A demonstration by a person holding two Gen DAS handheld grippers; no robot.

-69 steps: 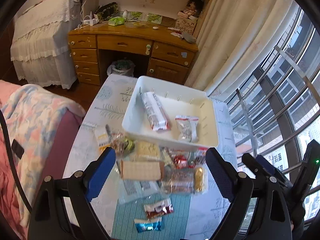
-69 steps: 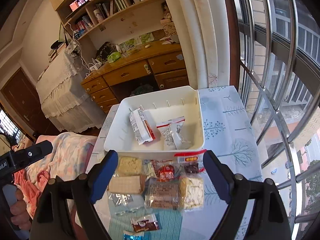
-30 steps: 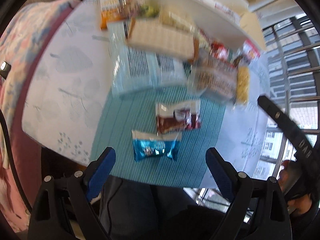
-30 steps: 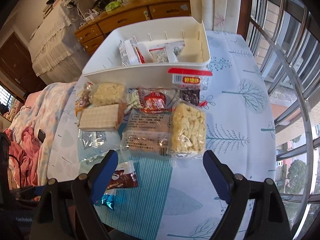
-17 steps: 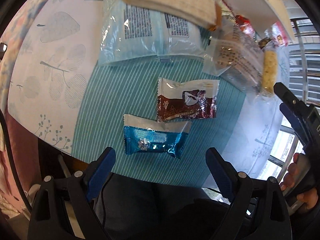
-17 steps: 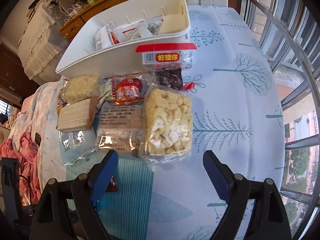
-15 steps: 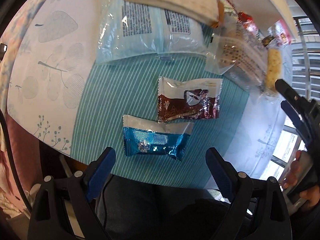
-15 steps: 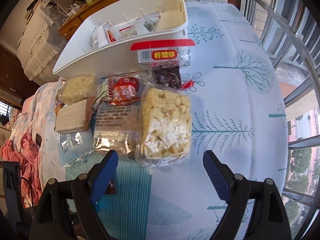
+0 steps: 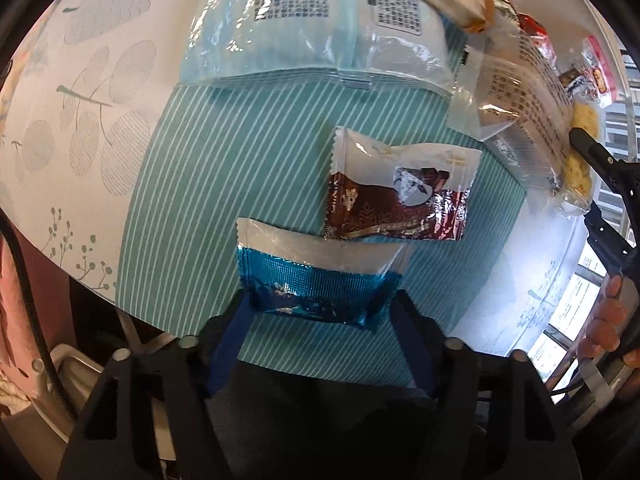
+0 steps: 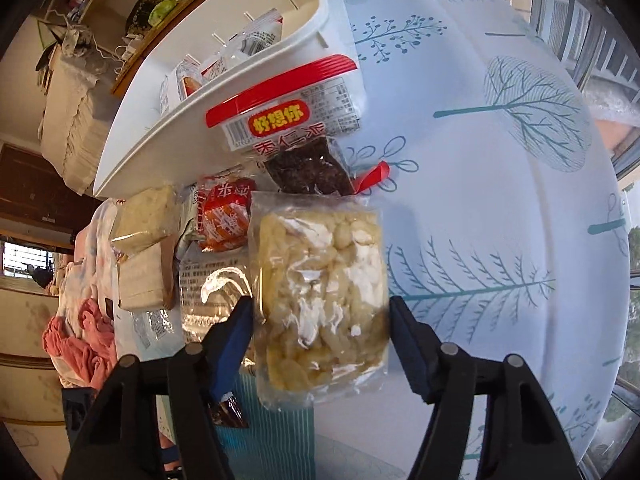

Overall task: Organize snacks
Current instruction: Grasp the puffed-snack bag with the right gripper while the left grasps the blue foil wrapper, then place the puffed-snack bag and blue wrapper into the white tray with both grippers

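Note:
A blue foil snack packet (image 9: 312, 284) lies on the teal striped mat (image 9: 200, 184), and my left gripper (image 9: 320, 300) straddles it end to end. Its jaws are closing, with the pads just at the packet's ends and the packet flat and unsquashed. A brown-and-white packet (image 9: 396, 196) lies just beyond it. In the right wrist view, my right gripper (image 10: 320, 308) is closing around a clear bag of pale puffed snacks (image 10: 320, 264) on the table. The pads stand at the bag's sides. The white bin (image 10: 208, 120) behind holds a few packets.
More snacks crowd the space between bag and bin: a red-topped pack (image 10: 288, 120), an orange-red packet (image 10: 224, 216), a wafer block (image 10: 144, 276). A pale blue bag (image 9: 312, 28) lies past the mat. The table's round edge (image 9: 80, 280) is close. A hand (image 9: 612, 320) holds the other gripper.
Both grippers have dropped close to the table and their jaws have narrowed. The blue packet now sits between the left fingers and the pale snack bag between the right ones.

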